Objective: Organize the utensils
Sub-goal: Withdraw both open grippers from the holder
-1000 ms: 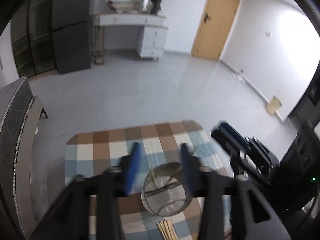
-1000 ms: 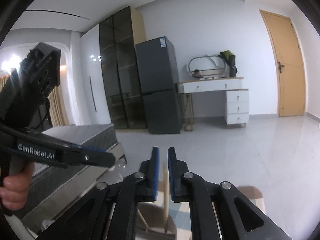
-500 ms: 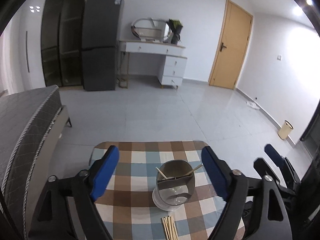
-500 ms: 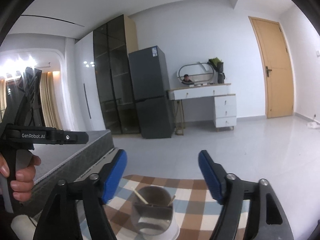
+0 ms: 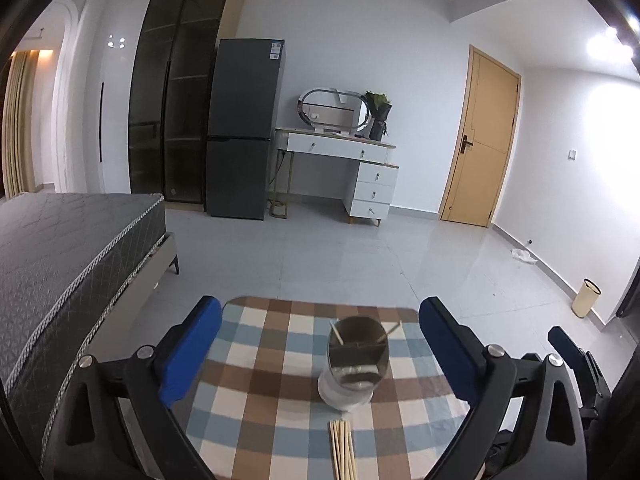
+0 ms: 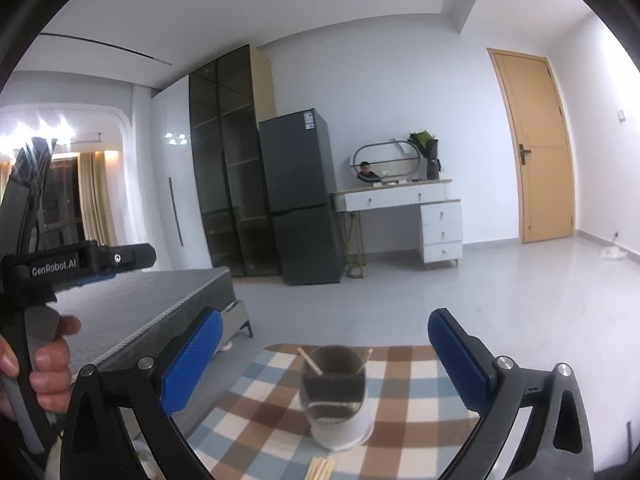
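Jaws wide on both: left gripper (image 5: 320,344) and right gripper (image 6: 324,356) have just been opening, nothing between the blue pads. Ahead, the divided metal utensil holder on a white base (image 5: 355,362) stands on the checked tablecloth (image 5: 256,360), two wooden chopsticks (image 5: 335,334) already inside. Loose bundle of wooden chopsticks (image 5: 343,454) lies just before it. Judged: between placements; next move needs a descent and a narrow pinch on one stick.

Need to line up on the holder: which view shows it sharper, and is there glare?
Left wrist view: holder and chopsticks crisp; glare only from ceiling lights top right. Right wrist view: holder soft, blurred; bright window at left.
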